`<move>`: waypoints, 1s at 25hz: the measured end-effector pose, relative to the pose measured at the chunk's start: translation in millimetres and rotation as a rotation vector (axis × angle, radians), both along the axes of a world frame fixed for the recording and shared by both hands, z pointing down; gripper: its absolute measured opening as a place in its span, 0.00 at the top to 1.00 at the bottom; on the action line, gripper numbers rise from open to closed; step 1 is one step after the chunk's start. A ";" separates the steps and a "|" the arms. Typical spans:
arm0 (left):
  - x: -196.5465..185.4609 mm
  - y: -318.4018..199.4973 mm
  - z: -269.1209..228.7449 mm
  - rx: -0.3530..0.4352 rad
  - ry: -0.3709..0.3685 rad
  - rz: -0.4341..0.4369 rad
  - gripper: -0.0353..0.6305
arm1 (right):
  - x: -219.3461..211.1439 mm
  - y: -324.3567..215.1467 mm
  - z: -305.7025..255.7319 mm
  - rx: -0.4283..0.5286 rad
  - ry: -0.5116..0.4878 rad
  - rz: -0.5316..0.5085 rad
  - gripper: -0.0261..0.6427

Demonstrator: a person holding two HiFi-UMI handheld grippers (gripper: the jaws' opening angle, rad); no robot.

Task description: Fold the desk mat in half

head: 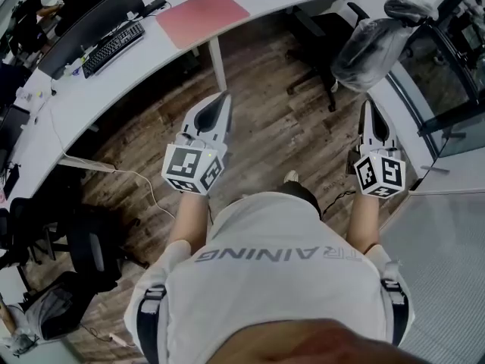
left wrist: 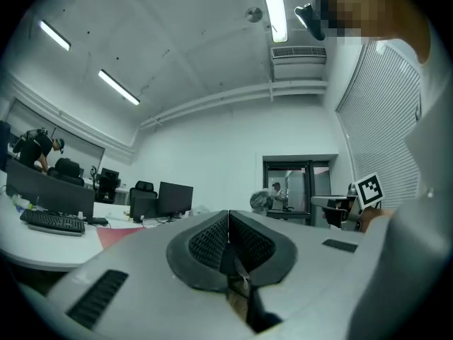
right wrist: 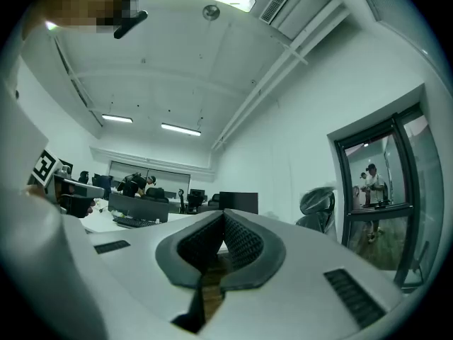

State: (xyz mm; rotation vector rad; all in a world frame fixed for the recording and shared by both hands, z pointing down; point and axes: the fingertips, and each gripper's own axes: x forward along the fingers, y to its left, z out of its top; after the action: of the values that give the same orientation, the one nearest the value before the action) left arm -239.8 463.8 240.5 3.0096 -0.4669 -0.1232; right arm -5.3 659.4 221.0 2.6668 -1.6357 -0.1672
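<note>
A pink desk mat lies flat on the long white curved desk at the far side of the head view; in the left gripper view the mat shows as a red patch beyond the jaws. My left gripper is held level over the wooden floor, well short of the desk, shut and empty. My right gripper hangs level at the right, also shut with nothing in it. Both jaw pairs meet at their tips in the left gripper and right gripper views.
A keyboard and a dark monitor sit on the desk left of the mat. An office chair wrapped in plastic stands at the right, another black chair at the lower left. A cable runs over the floor. People stand far off.
</note>
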 end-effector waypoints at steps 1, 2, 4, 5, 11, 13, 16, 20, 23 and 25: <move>0.8 0.1 0.1 0.001 -0.002 0.004 0.90 | 1.0 0.7 0.7 0.008 -0.008 0.004 0.93; 1.4 0.0 0.2 0.001 -0.004 0.007 0.90 | 1.9 1.3 1.5 0.017 -0.017 0.005 0.93; 1.7 -0.1 0.2 0.001 -0.004 0.009 0.90 | 2.5 1.9 2.6 0.029 -0.028 0.002 0.93; 1.5 -0.3 0.0 0.000 -0.002 0.009 0.90 | 2.2 2.0 2.9 0.031 -0.029 0.000 0.93; -5.2 -7.3 4.5 -0.016 -0.001 -0.005 0.90 | -2.6 -9.5 6.0 -0.005 -0.020 -0.027 0.93; -5.3 -12.0 8.4 -0.026 -0.005 -0.014 0.90 | -0.3 -19.2 10.1 -0.023 -0.027 -0.045 0.93; -3.9 -27.6 14.1 -0.041 -0.014 -0.031 0.90 | 3.7 -40.8 16.3 -0.040 -0.036 -0.069 0.93; -2.8 -52.1 19.4 -0.059 -0.029 -0.083 0.90 | 10.6 -79.1 26.4 -0.066 -0.049 -0.134 0.93; 1.2 -71.5 22.5 -0.068 -0.044 -0.125 0.90 | 22.5 -109.1 34.4 -0.076 -0.071 -0.177 0.93; 7.2 -85.2 23.2 -0.067 -0.053 -0.153 0.90 | 33.5 -131.0 37.9 -0.079 -0.081 -0.208 0.93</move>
State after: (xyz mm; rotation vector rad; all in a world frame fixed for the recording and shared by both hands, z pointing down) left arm -232.5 378.6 263.7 2.9151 -0.6923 -0.0383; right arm 28.2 528.5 258.9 2.4733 -1.9001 0.0051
